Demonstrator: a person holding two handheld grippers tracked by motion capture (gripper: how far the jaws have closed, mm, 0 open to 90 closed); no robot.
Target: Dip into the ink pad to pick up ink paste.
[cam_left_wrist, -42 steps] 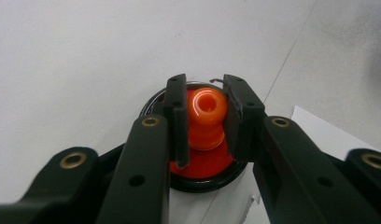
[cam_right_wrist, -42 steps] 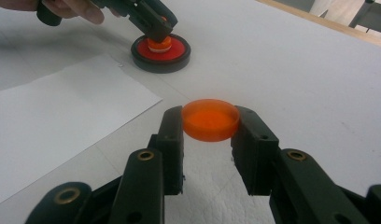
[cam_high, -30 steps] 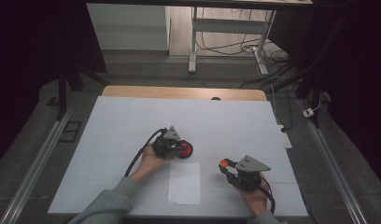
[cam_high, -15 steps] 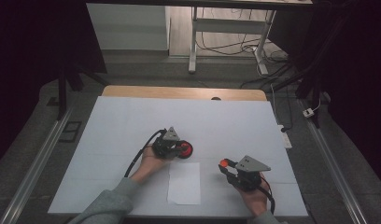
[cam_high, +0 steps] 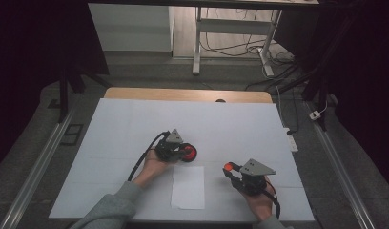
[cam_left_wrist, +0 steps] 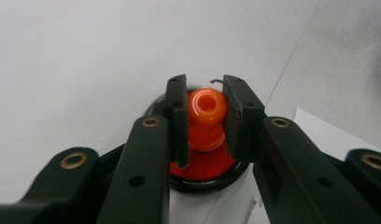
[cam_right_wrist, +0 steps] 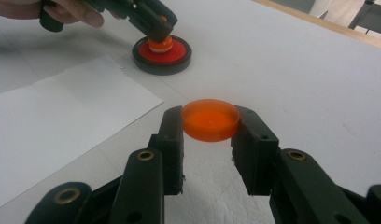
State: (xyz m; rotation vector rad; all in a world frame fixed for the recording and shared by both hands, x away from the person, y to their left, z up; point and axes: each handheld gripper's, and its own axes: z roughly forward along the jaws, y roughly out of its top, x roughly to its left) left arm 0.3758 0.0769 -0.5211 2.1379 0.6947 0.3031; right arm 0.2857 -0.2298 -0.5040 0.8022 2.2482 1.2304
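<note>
On the white desk point(cam_high: 135, 129), a person works 2 hand-held tongs over a sheet of white paper point(cam_high: 188, 187) that lies between the forearms near the front edge. Just beyond the paper's far edge sits a red disc in a black ring point(cam_high: 189, 152), the base of what looks like a stamp or inkpad. The left tongs point(cam_left_wrist: 205, 105) are closed on the orange knob point(cam_left_wrist: 206, 106) that stands upright from the middle of that base, the pads pressing it from both sides. The right tongs point(cam_right_wrist: 210, 122) hold a flat orange cap point(cam_right_wrist: 210, 119) by its rim, level and clear of the desk, to the right of the paper. In the right gripper view the base point(cam_right_wrist: 162, 55) lies ahead and to the left of the cap, well apart, with the left tongs point(cam_right_wrist: 159, 22) on top of it. Any coming move likely turns on that gap: the cap must travel left and away from the person to meet the knob, and the right hand is the 1 carrying it.
</note>
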